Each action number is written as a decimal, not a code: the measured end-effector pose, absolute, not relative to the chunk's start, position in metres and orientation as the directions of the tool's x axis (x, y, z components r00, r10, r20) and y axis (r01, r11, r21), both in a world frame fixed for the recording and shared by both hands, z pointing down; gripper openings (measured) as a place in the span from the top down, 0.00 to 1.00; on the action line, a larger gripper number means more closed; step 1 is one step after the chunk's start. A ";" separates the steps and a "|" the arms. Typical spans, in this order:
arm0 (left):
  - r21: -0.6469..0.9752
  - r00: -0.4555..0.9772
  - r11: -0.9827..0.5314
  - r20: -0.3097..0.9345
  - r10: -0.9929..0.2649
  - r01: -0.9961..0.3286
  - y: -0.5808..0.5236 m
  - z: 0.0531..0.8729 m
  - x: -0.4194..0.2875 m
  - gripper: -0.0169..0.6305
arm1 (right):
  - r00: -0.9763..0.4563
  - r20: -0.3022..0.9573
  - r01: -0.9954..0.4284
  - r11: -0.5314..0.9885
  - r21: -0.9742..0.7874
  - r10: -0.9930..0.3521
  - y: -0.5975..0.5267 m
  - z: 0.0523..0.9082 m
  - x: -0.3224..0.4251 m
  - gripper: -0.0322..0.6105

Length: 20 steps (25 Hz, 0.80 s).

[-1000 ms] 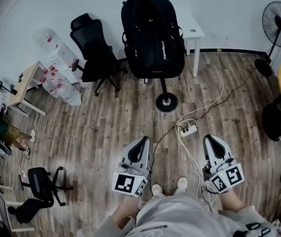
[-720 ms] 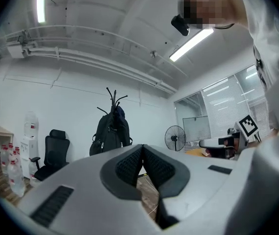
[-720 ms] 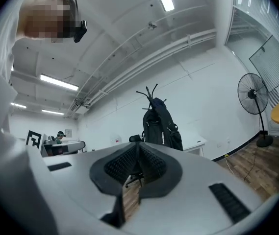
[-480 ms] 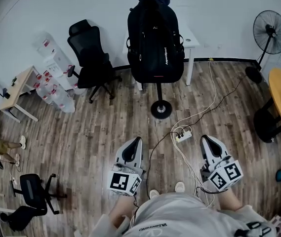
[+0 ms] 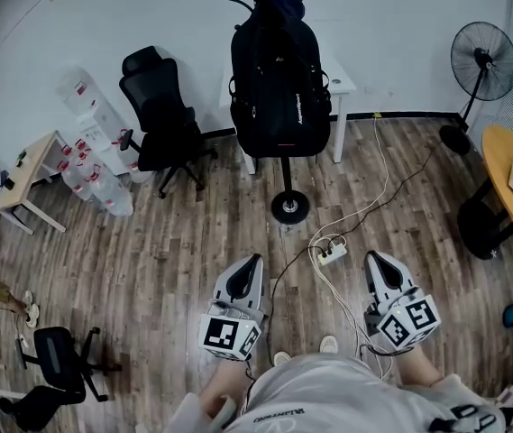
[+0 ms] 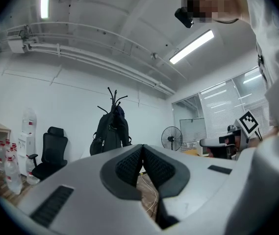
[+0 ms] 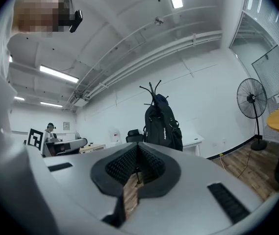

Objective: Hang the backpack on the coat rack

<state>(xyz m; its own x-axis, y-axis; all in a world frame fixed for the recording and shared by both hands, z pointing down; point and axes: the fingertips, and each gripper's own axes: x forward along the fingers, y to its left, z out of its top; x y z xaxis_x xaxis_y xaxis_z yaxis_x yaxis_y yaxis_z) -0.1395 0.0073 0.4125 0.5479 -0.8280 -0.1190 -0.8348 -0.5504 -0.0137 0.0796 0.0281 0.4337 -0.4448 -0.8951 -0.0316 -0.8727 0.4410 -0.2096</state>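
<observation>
You're holding both grippers out in front of you, low over the wood floor (image 5: 175, 242) and well apart from the rack. On the left gripper (image 5: 249, 264) the jaws are sitting clenched, pads pressed together w/ nothing btwn them. On the right gripper (image 5: 375, 260) the jaws are meeting at the tips too, gripping nothing, w/ only floor showing thru the notch below the pads. Both are pointing roughly toward the rack, which is showing just above the jaws in each gripper view.

The black backpack (image 5: 280, 88) is hanging on the coat rack (image 5: 289, 207), up by the top hooks. Its body is covering most of the pole, so only the lower pole and the round base are showing beneath it. It is not touching the floor.

Around it:
- A black office chair (image 5: 161, 115) is standing to the left of the rack.
- A white desk (image 5: 339, 79) is sitting just behind it, against the wall.
- A standing fan (image 5: 483, 61) is off to the right.
- A power strip (image 5: 332, 253) is lying on the floor btwn the rack's base and your grippers, w/ white and black cables trailing from it.
- Water bottles (image 5: 103, 179) are clustered by the left wall.
</observation>
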 end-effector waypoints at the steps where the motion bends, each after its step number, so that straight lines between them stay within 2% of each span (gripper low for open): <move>1: -0.014 0.550 -0.552 -0.121 -0.827 -0.834 0.008 0.412 -0.138 0.96 | -0.442 -0.033 -0.874 0.439 -0.209 -0.896 0.029 0.433 0.080 0.93; 20: 0.010 0.566 -0.571 -0.116 -0.816 -0.821 0.002 0.416 -0.133 0.96 | -0.416 -0.025 -0.889 0.412 -0.202 -0.909 0.020 0.434 0.092 0.93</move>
<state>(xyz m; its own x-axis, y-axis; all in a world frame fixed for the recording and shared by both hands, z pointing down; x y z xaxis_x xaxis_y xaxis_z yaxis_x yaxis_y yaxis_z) -0.1333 0.0018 0.4164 0.5663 -0.8159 -0.1165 -0.8208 -0.5711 0.0102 0.0921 0.0204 0.4338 -0.4158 -0.9091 -0.0251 -0.8885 0.4120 -0.2019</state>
